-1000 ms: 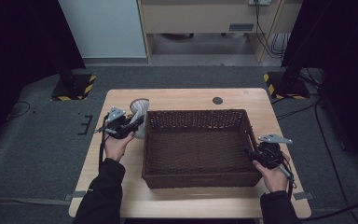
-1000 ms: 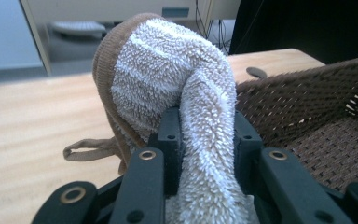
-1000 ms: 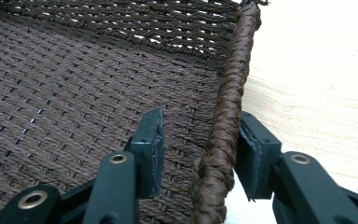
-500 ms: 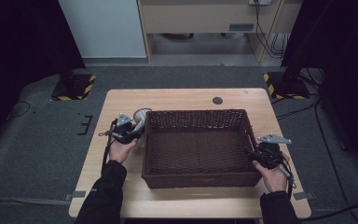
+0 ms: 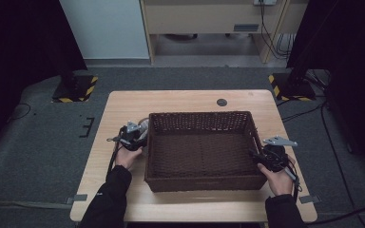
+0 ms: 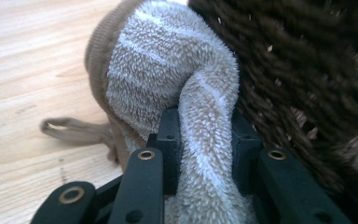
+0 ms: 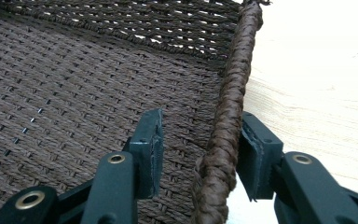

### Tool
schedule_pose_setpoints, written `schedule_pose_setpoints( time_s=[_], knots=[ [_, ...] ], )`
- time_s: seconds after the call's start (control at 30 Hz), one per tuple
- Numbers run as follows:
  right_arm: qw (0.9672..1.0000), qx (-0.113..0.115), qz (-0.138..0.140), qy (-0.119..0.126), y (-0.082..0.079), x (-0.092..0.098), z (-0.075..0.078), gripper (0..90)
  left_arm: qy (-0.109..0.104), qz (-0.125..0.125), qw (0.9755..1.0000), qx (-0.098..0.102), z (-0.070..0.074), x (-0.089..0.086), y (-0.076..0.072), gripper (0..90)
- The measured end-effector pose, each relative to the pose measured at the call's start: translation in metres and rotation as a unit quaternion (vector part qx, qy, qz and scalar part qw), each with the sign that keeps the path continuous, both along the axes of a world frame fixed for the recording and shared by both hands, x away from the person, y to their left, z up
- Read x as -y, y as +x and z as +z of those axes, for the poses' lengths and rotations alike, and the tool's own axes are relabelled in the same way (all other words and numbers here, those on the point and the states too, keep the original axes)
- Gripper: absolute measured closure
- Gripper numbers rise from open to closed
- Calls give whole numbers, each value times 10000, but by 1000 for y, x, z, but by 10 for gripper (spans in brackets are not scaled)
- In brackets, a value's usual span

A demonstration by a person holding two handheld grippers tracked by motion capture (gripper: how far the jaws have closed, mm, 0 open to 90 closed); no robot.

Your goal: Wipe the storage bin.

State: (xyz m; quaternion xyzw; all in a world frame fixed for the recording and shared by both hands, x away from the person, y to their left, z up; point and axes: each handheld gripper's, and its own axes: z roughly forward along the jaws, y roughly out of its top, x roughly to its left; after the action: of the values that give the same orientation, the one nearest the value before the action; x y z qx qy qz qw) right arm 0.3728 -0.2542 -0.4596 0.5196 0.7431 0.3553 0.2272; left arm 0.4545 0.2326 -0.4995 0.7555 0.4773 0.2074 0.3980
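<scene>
A fuzzy beige-and-white striped sock (image 6: 168, 70) lies bunched on the wooden table (image 5: 123, 107), against the left outer wall of a dark brown woven basket (image 5: 199, 115). My left gripper (image 6: 205, 135) is shut on a fold of that sock (image 5: 143, 126), low at the basket's far-left corner (image 5: 140, 135). My right gripper (image 7: 200, 140) straddles the basket's right rim (image 7: 235, 79), with one jaw inside and one outside. A gap shows between the inner pad and the rim, so it stands open. In the high view that gripper (image 5: 256, 156) sits at the right wall's near part.
The basket's inside holds nothing. A small black round cap (image 5: 222, 102) sits at the table's back edge. Bare wood (image 7: 307, 70) runs to the right of the basket and in front of it. Stand bases with yellow-black stripes (image 5: 76, 90) are on the floor beyond.
My left hand has come down and toward me with the sock, from above the basket's far-left corner to the tabletop. The right hand has kept still.
</scene>
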Motion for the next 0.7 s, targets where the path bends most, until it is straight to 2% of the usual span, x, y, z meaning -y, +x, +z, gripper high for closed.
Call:
schedule_pose_setpoints(
  time_s=[0.13,0.23,0.3,0.4,0.5,0.7],
  knots=[
    [10000,6,14,-7,0,0,0,554,-366,33,9990,270,21,-9,-11,702],
    [10000,19,16,-27,-1,0,0,549,-593,-46,9965,584,41,-11,-24,702],
    [10000,31,-3,-35,-1,0,0,547,-616,-135,9953,733,52,-9,-32,702],
    [10000,27,4,-79,-1,-1,0,545,-564,-253,9945,850,60,-7,-40,702],
    [9999,35,11,-95,-1,-1,-1,545,-637,-263,9944,801,57,-9,-39,701],
    [9999,33,7,-107,-1,-2,-1,544,-672,-289,9962,466,39,-11,-35,702]
  ],
)
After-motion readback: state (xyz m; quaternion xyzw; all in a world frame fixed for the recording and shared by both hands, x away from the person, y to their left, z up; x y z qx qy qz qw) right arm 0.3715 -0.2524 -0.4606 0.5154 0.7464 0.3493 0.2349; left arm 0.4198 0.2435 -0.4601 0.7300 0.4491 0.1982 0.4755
